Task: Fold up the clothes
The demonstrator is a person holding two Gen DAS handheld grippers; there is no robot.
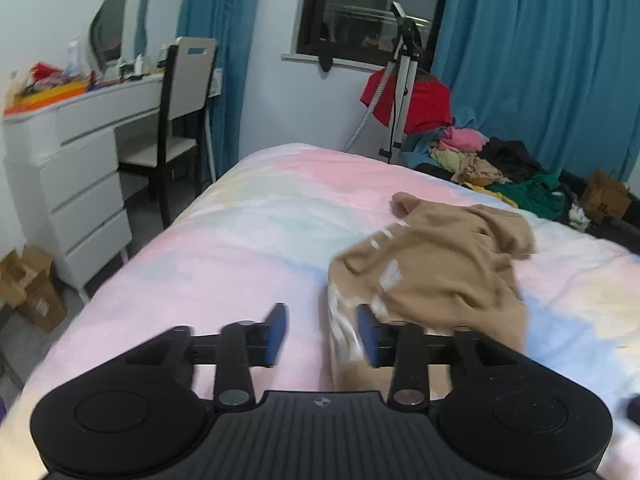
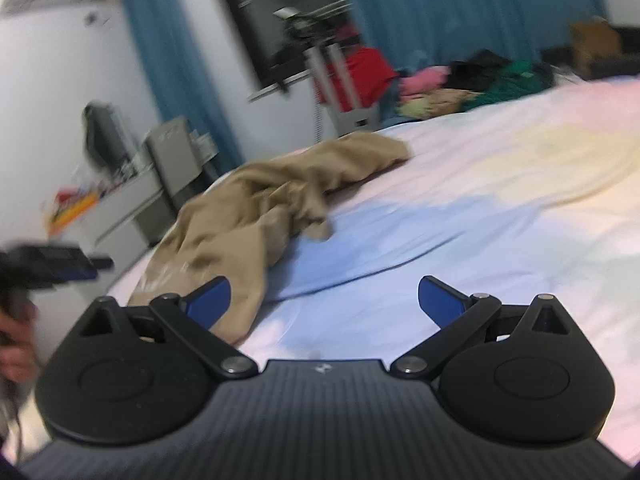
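A crumpled tan garment [image 1: 436, 276] lies on the pastel bedspread [image 1: 240, 240]. My left gripper [image 1: 322, 334] is open, its blue pads apart just above the garment's near left edge, holding nothing. In the right wrist view the same tan garment [image 2: 272, 204] lies to the left and ahead. My right gripper [image 2: 324, 300] is wide open and empty over the blue patch of the bedspread [image 2: 480, 208], its left finger close to the garment's near hem. The left gripper [image 2: 56, 264] shows blurred at the far left, held by a hand.
A heap of mixed clothes [image 1: 492, 164] lies at the bed's far right corner, by a tripod [image 1: 404, 80] draped with a red garment. A white dresser [image 1: 80, 168] and chair [image 1: 180, 120] stand left of the bed. Cardboard boxes [image 1: 28, 288] sit on the floor.
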